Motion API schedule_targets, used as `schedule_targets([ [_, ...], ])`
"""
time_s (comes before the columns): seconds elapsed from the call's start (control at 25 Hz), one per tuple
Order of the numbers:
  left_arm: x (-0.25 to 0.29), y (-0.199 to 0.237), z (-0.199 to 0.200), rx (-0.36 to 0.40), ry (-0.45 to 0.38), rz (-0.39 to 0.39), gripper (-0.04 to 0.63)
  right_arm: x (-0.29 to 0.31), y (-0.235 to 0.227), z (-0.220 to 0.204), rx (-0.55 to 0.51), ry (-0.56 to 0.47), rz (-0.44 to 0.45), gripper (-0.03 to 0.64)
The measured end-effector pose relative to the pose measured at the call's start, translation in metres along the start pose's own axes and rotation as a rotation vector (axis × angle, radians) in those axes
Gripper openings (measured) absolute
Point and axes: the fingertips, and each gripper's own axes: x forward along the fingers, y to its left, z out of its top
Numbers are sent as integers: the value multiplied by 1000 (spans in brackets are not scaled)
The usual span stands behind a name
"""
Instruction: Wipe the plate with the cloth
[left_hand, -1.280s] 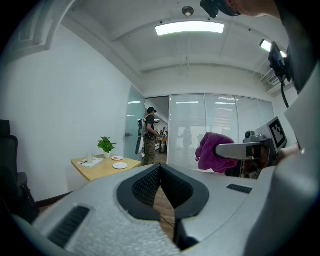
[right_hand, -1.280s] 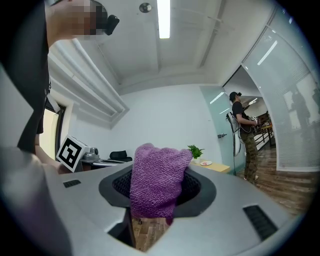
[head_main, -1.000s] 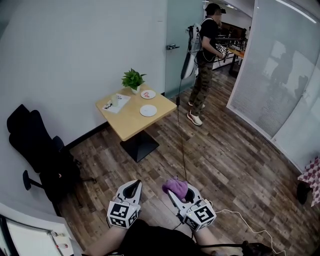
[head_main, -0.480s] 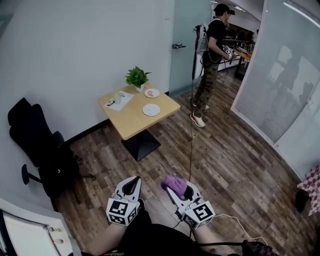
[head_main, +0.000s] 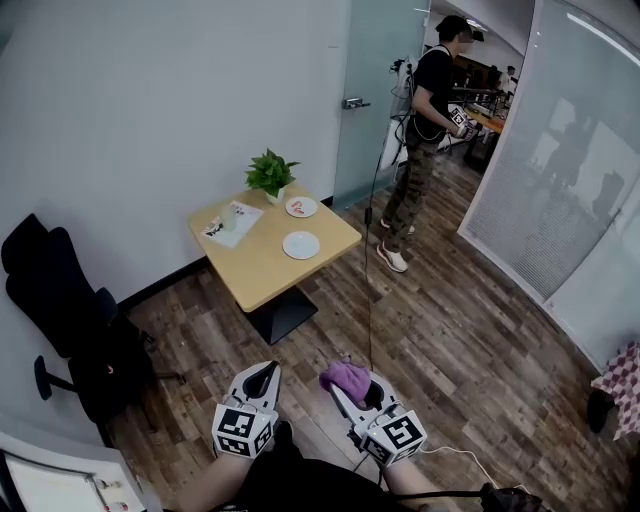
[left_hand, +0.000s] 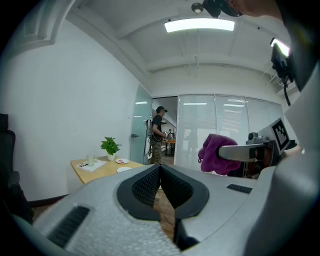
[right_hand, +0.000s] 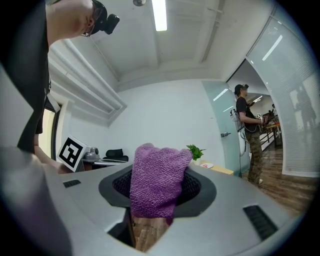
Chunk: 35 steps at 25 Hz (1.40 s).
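approach step, wiping not yet begun: the right gripper (head_main: 352, 388) is clamped on the purple cloth (head_main: 346, 376) and the left gripper (head_main: 262, 378) has its jaws pressed together on nothing, both well apart from the wooden table (head_main: 255, 270). the plain white plate (head_main: 301, 245) lies on that table near its right edge. by my judgement the next move calls for reaching it and setting the cloth flat on it.
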Motion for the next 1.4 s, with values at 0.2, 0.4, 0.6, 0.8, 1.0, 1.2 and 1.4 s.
schedule_targets([
  [0.2,41,50,17,6,-2,-32,2,59,-22,9,1,0,-30,178],
  [0.4,77,106,28,5,-11,-60,2,123,-36,14,-11,7,-51,178],
  [0.6,99,149,28,6,0,-90,2,172,-41,18,-11,-2,-74,178],
  [0.8,119,169,31,-5,-4,-108,2,195,-51,12,-20,29,-86,178],
  [1.0,131,182,30,-13,2,-117,2,210,-60,12,-23,26,-101,178],
  [1.2,148,196,30,-17,3,-107,2,227,-73,11,-24,25,-94,178],
  [1.4,172,206,30,-15,10,-96,2,247,-95,15,-20,8,-78,178],
])
